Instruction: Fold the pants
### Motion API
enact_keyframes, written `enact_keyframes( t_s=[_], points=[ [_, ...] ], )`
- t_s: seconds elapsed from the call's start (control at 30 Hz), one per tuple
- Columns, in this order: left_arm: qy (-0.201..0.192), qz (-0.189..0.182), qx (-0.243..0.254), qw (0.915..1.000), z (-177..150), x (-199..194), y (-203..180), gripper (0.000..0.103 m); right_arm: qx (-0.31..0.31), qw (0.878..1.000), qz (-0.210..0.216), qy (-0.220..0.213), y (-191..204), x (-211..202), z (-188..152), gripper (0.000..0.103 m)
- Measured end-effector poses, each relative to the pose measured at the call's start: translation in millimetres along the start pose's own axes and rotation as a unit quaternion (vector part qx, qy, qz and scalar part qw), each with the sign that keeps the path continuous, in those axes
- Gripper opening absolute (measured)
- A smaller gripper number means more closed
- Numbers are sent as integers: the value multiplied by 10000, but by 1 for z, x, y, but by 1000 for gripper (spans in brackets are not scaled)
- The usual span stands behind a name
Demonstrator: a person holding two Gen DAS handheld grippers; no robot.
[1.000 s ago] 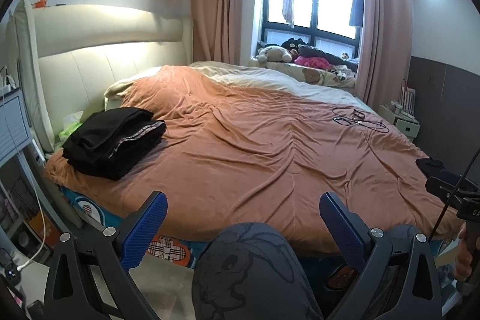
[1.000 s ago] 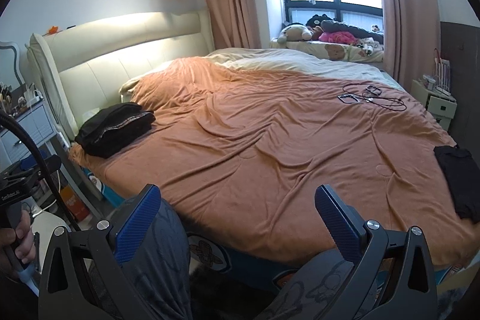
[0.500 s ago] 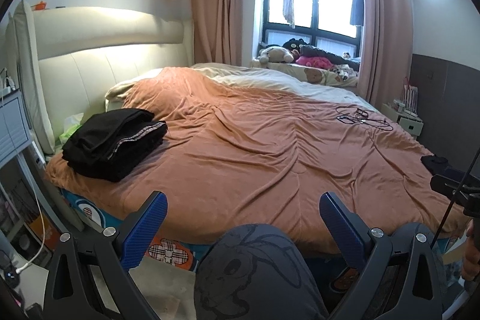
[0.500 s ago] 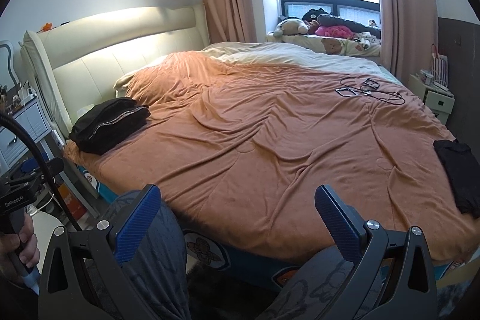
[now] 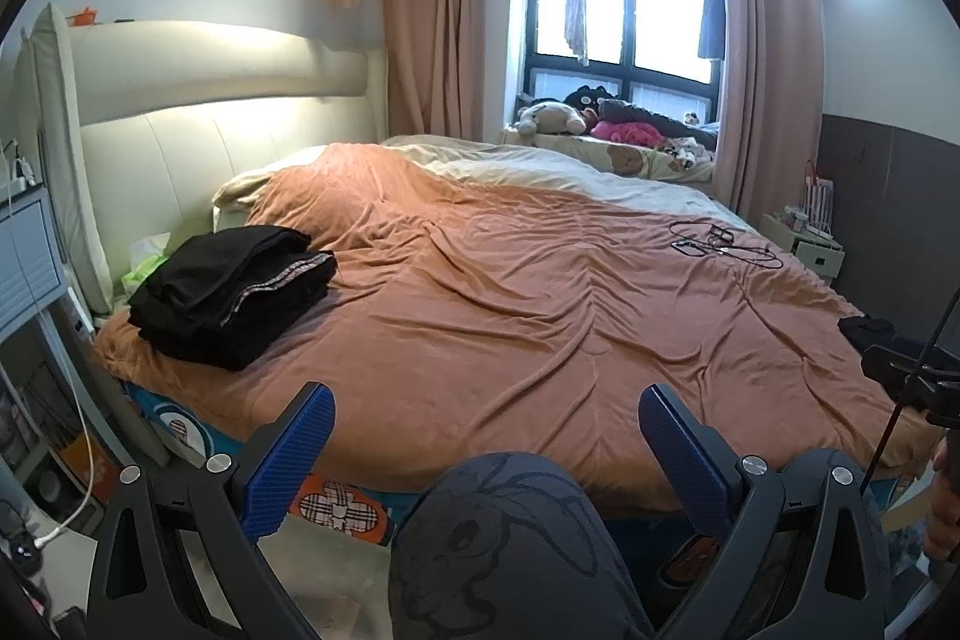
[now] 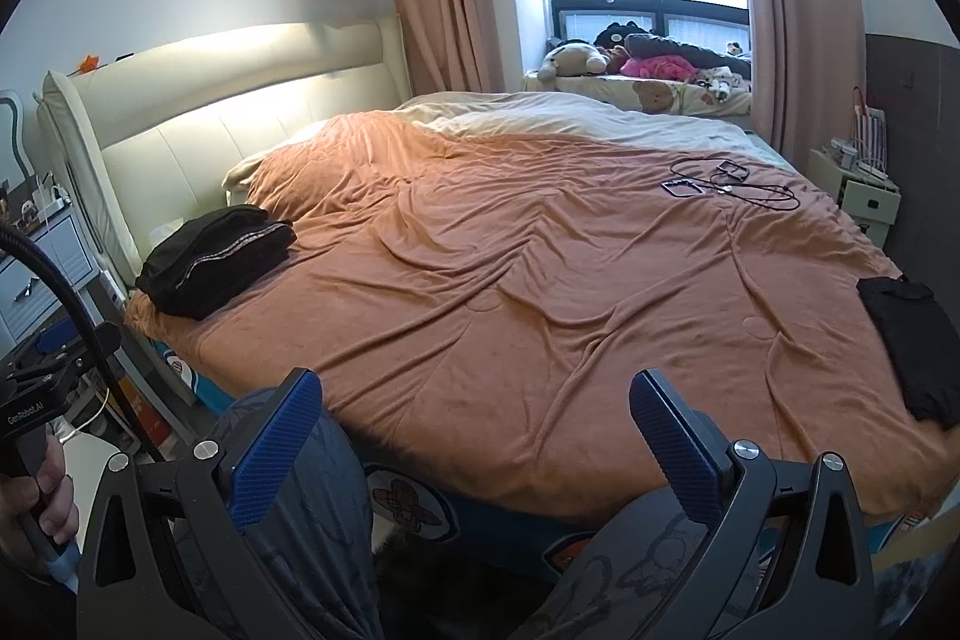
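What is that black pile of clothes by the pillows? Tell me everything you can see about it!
The black pile is soft, dark cloth folded into a thick stack of several layers. A thin pale stripe, maybe a trim or seam, runs along one folded edge. It lies flat on the orange blanket, at the bed's near corner beside the cream headboard. Something light green peeks out behind it. Only the blanket touches it; both sets of jaws are open and far from it.

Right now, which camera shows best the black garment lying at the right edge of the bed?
The right wrist view: the black garment lies there almost whole on the orange blanket. The left wrist view shows only a small dark corner beside the other gripper's mount.
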State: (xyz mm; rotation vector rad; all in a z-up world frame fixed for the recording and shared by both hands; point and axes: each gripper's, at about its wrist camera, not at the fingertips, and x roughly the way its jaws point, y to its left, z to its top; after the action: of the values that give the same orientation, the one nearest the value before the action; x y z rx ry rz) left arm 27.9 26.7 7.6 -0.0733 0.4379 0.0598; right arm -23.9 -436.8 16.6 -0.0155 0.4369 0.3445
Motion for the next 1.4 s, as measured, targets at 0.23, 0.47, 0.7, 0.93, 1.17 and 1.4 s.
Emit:
enact_keyframes(
  t_s=[0.23,0.47,0.7,0.93,1.17,1.4],
  points=[
    [-65,-31,-41,10000,3,-5,1,102,24,9999,-20,-128,-3,-9,4,103],
    [-82,-70,-57,9999,4,-13,0,102,27,9999,-19,-133,-5,-12,1,103],
    [-133,-80,0,9999,3,-22,-2,102,-82,9998,0,-154,2,-21,0,103],
    [-183,-63,11,9998,2,-28,-3,102,-140,9997,-15,-213,4,-28,1,103],
    [-178,-75,8,9998,2,-29,-3,102,-159,9996,-37,-219,6,-31,-1,103],
    [-168,-63,51,9998,3,-32,-2,102,-174,9996,-46,-214,7,-32,-1,103]
  ],
)
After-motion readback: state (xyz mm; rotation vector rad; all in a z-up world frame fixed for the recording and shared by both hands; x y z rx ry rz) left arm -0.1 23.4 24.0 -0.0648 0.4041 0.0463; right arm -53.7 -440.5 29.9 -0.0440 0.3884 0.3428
